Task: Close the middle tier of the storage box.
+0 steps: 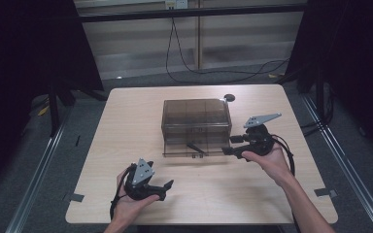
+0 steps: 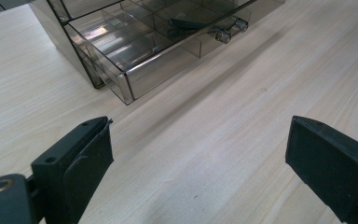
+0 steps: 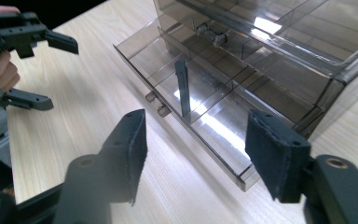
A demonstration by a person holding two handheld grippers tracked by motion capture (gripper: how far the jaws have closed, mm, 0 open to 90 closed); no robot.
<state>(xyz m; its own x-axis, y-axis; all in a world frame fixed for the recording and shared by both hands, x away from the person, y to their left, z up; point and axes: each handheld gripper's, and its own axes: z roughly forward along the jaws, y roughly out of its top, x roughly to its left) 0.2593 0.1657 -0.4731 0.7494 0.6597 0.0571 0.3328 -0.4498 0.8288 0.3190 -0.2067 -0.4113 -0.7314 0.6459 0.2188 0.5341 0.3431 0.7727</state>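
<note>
Table (image 1: 126,145) of pale wood on grey floor (image 1: 43,160), dark curtains (image 1: 24,48) around.

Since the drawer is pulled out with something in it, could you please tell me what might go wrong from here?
1. The dark pen-like item lies across a divider in the open drawer, so it may jam or tip if the drawer is pushed in.
2. The right gripper, its jaws open, sits close to the drawer's corner and could knock it.
3. The light smoky plastic box might slide on the table, with the left gripper away from it.
</note>
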